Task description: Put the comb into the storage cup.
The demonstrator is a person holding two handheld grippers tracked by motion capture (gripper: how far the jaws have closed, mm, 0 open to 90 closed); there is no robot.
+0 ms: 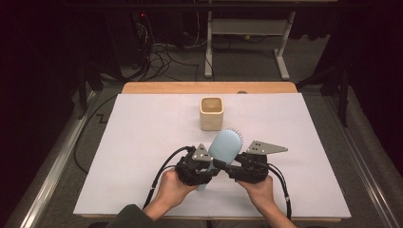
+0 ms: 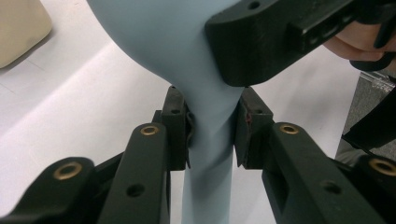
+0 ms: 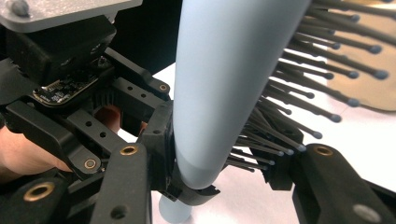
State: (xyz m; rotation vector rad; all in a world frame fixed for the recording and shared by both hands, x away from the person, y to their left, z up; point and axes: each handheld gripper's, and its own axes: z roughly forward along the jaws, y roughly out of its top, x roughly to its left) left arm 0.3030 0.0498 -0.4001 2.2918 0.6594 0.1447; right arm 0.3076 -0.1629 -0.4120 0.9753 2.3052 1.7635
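Together we have the pale blue hairbrush [image 1: 224,146] pinched from two sides, lifted off the counter [image 1: 142,142]. Its long axis runs away from us: the handle points back toward the person and down between the two tools, the rounded head reaches forward past both sets of jaws, and the bristles fan out toward our right.

Our left gripper [image 2: 212,135] holds the brush at the neck, where the head narrows into the handle; in the left gripper view the pads sit flat against either side of that narrow waist, so these jaws are closed on it at a middling width. Our right gripper [image 3: 224,172] has come in just ahead of them, at the base of the head. In the right gripper view one of its jaws presses the smooth blue back, while the other pushes in among the dark bristle stems, so we judge it clamped on the brush as well. The two grips nearly touch, and neither hand is plainly nearer to the brush than the other.

What the next move turns on, as we read it, is that shared axis: with both grips crowded at the neck, one could let go and the other carry the brush.

Forward of the jaws, beyond the brush head, a cream square cup [image 1: 211,113] stands upright with its mouth open, apart from the brush.
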